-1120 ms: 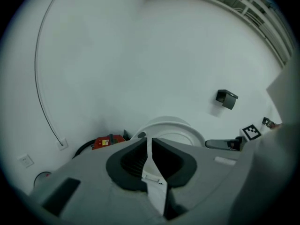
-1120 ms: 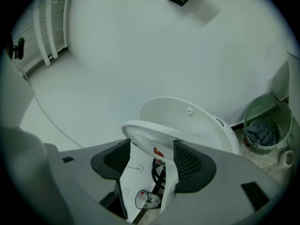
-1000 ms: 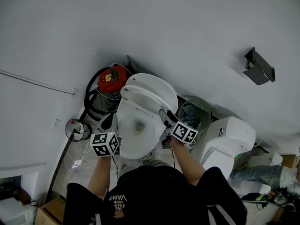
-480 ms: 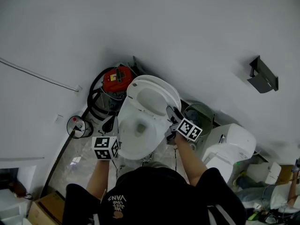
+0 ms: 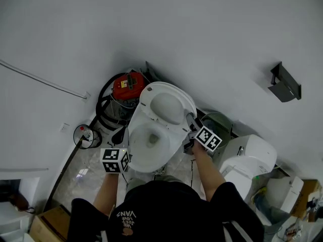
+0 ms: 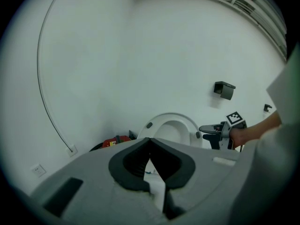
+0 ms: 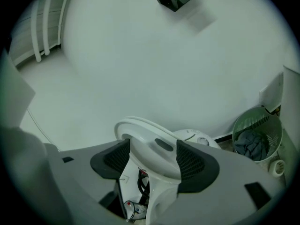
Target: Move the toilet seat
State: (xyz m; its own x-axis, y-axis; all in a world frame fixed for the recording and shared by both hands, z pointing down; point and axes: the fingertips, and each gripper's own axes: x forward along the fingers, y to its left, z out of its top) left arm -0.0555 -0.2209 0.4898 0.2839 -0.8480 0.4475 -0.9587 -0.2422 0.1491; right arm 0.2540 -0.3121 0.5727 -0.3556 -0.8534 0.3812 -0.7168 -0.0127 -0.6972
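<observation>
The white toilet seat stands raised over the open bowl, tilted back toward the wall. My right gripper is at the seat's right edge. In the right gripper view the seat's rim fills the gap between its two black pads, so the right gripper is shut on it. My left gripper hangs beside the bowl's left side, shut with nothing in it. In the left gripper view, past the left gripper's tips, are the seat and the right gripper.
A red vacuum with a black hose stands behind the toilet on the left. A green mesh bin with cloth stands close on the right, then another white toilet. A black holder hangs on the wall.
The right gripper has moved away toward the wall with the seat's edge, and the seat has swung up steeper. The left gripper has stayed beside the bowl.
</observation>
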